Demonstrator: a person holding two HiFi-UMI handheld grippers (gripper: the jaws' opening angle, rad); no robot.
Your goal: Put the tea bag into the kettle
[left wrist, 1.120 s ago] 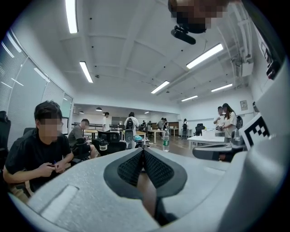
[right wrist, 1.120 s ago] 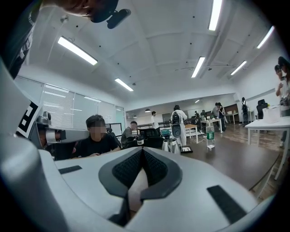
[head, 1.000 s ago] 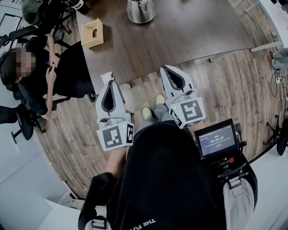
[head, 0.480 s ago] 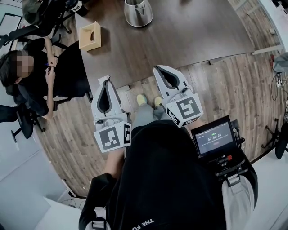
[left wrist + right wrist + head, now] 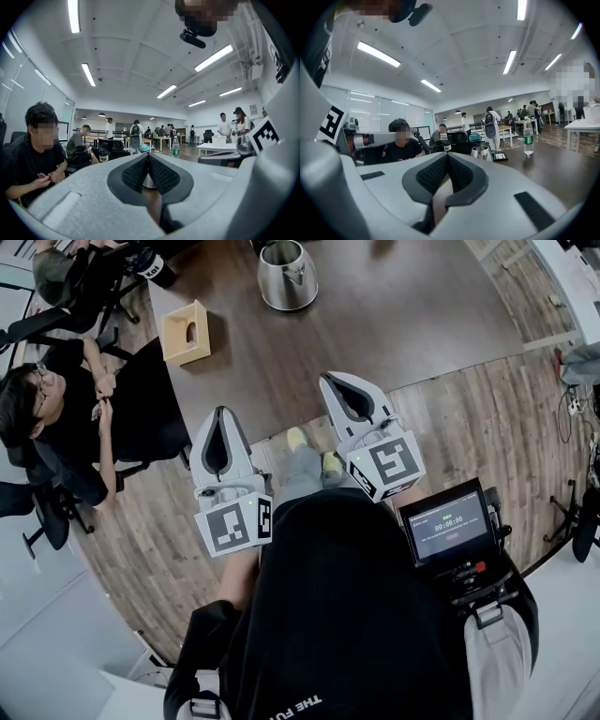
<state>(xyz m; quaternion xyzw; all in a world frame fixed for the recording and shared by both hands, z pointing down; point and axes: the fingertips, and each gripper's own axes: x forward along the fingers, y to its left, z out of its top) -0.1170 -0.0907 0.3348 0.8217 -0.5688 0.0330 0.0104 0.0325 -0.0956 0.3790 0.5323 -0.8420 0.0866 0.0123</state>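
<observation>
A steel kettle stands at the far side of the dark wooden table; it also shows in the right gripper view as the kettle, beyond the jaws. No tea bag shows in any view. A small wooden box with a slot in its top sits near the table's left corner. My left gripper is shut and empty, just short of the table's near edge. My right gripper is also shut and empty, its tips at that edge. Both pairs of jaws press together, the left gripper and the right gripper.
A person sits on an office chair to the left of the table. A water bottle stands on the table to the right of the kettle. A small screen hangs at my right hip. Wood-plank floor lies below.
I have stepped closer to the table: kettle and box sit lower in the head view. Both grippers stay shut and have drifted a little left.
</observation>
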